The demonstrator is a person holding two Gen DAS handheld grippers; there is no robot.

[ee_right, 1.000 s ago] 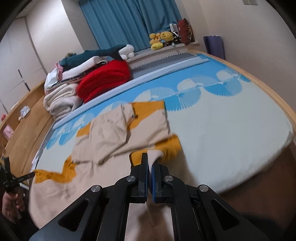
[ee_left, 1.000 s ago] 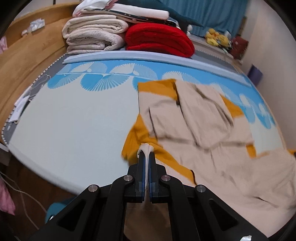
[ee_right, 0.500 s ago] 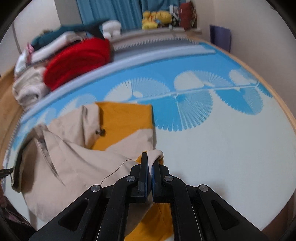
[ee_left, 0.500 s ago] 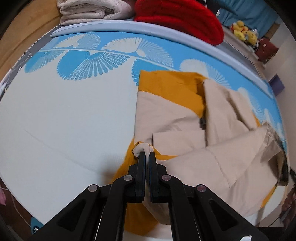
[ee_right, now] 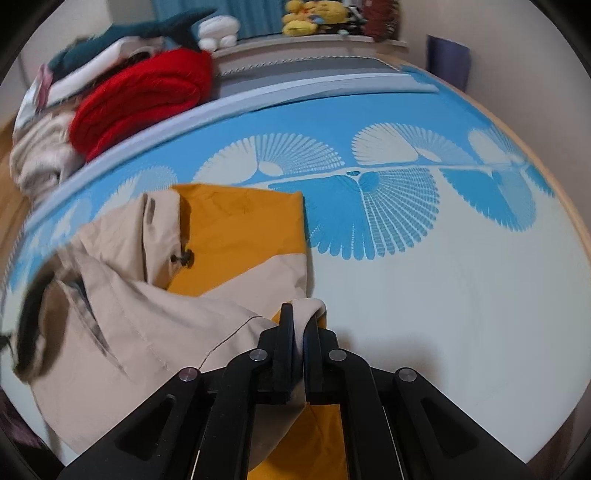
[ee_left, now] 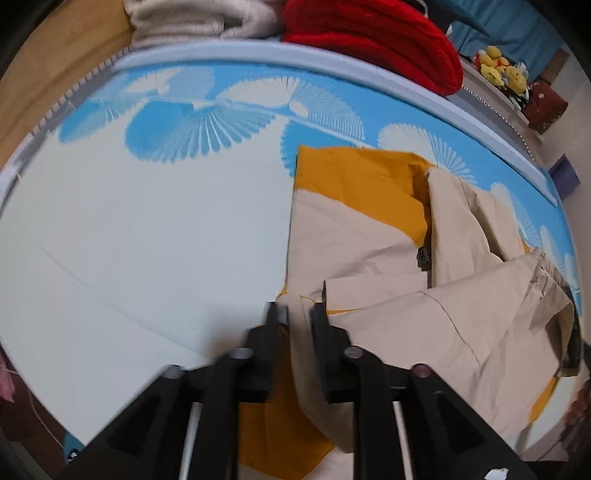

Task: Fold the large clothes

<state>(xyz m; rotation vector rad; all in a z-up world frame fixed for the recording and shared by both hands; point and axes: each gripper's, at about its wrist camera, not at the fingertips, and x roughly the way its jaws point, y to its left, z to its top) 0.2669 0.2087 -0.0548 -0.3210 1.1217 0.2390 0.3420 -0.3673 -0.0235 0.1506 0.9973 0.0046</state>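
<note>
Pinching a beige fold of the jacket [ee_right: 236, 236] is the right gripper [ee_right: 299, 317], while the left gripper [ee_left: 297, 314] has just been opening (cloth loose between jaws), jacket spreading toward 2 o'clock on the mattress [ee_left: 129, 240].

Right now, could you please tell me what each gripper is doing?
Left gripper: jaws just opened, beige-and-mustard jacket between them but released.
Right gripper: shut on the jacket's edge.

So the jacket [ee_left: 369, 236] is lying folded over on the bed [ee_left: 129, 240], toward the near edge. Behind it, along the far side, there's a stack of folded blankets [ee_right: 140, 92] on the left and some plush toys [ee_right: 314, 14] further back on a ledge past those.
</note>
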